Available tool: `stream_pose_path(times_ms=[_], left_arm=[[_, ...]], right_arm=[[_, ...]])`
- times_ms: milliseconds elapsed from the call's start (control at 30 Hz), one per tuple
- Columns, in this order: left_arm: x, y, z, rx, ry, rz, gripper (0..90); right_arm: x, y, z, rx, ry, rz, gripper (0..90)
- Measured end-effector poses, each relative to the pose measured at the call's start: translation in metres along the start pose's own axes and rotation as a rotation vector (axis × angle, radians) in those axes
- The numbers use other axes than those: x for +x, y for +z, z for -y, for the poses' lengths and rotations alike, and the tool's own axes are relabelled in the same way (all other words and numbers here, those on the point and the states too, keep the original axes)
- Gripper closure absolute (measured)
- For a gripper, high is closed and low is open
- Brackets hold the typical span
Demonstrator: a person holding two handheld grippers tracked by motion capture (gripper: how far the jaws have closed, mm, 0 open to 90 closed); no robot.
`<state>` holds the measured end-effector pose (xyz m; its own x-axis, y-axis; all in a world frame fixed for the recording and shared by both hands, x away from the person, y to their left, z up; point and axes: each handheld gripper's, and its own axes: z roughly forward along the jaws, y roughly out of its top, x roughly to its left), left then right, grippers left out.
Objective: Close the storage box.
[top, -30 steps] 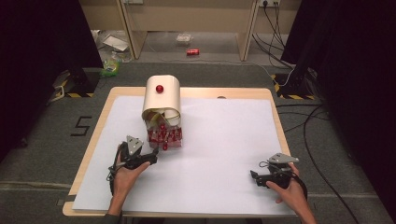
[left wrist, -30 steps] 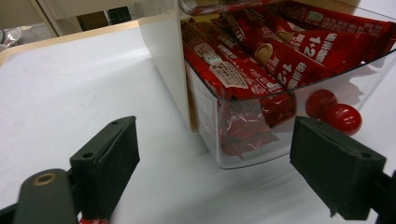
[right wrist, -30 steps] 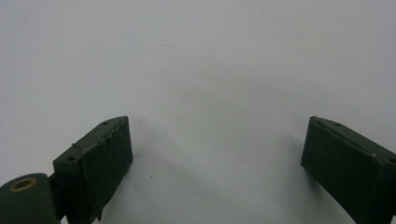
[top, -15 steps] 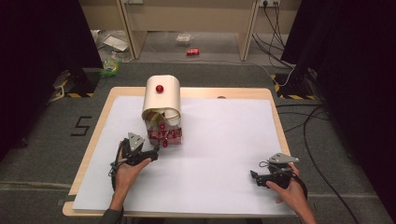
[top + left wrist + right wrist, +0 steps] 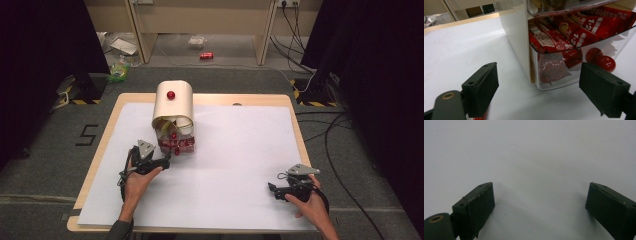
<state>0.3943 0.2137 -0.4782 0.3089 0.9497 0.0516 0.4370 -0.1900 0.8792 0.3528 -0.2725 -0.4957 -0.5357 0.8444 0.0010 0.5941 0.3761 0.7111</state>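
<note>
- A cream box (image 5: 172,107) with a clear drawer (image 5: 574,62) of red packets (image 5: 574,30) stands near the surface's (image 5: 240,150) far left corner.
- The left tool (image 5: 161,162), jaws wide, sits just before the drawer, likely lined up to reach it.
- The right tool (image 5: 272,189), jaws wide and empty, rests near the front right corner, out of the way.

Snack packets (image 5: 564,37) in drawer (image 5: 554,80) under dispenser (image 5: 173,102)

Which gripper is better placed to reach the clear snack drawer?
Left. The left gripper is open right in front of the clear drawer; the right gripper sits far off over bare white paper.
</note>
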Motion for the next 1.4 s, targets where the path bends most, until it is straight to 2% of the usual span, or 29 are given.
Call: stream_pose_path(times_ms=[433,700,933,1400], left_arm=[[0.006,0.0019,-0.0062,-0.022,-0.019,-0.016,15.5],[0.0054,0.0028,-0.0081,-0.017,-0.014,-0.033,15.6],[0.0049,0.003,-0.0087,-0.01,-0.03,-0.043,14.3],[0.0001,0.0005,-0.0073,-0.01,-0.03,-0.01,19.7]], right_arm=[[-0.0001,0.0,0.0,0.0,-0.001,0.0,8.8],[0.0,0.0,0.0,0.0,0.0,0.0,8.8],[0.0,0.0,0.0,0.0,0.0,0.0,8.8],[-0.0001,0.0,0.0001,-0.001,-0.002,-0.001,8.7]])
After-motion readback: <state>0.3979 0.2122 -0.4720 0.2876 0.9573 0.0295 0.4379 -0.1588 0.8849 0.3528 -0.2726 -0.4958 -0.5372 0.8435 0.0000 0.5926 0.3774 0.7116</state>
